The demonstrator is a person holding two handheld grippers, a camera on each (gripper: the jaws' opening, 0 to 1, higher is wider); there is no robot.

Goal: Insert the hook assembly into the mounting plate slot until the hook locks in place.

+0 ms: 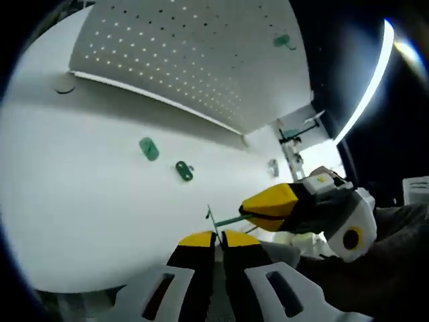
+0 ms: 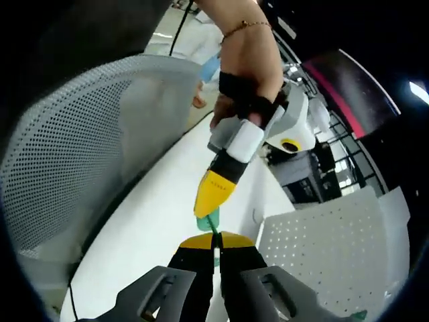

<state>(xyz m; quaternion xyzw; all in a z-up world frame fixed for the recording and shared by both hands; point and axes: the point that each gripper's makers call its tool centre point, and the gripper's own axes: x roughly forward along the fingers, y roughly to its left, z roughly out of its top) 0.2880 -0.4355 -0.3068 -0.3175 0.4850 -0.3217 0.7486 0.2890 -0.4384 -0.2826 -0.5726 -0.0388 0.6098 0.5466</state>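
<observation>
Gripping a thin green hook assembly (image 1: 224, 220) between them, both grippers meet above the white table (image 1: 80, 221). The left gripper (image 1: 218, 236) is clenched on its near end; the right gripper (image 1: 249, 213), entering from 3 o'clock, pinches the other end, apparently to steady alignment. A white pegboard (image 1: 194, 54) stands at 12 o'clock; two green pieces (image 1: 149, 149) lie apart at 10 o'clock.

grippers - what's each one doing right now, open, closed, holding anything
Left gripper: shut on the thin metal hook.
Right gripper: shut on the green hook base.
Both grip the same hook assembly above the white table.
</observation>
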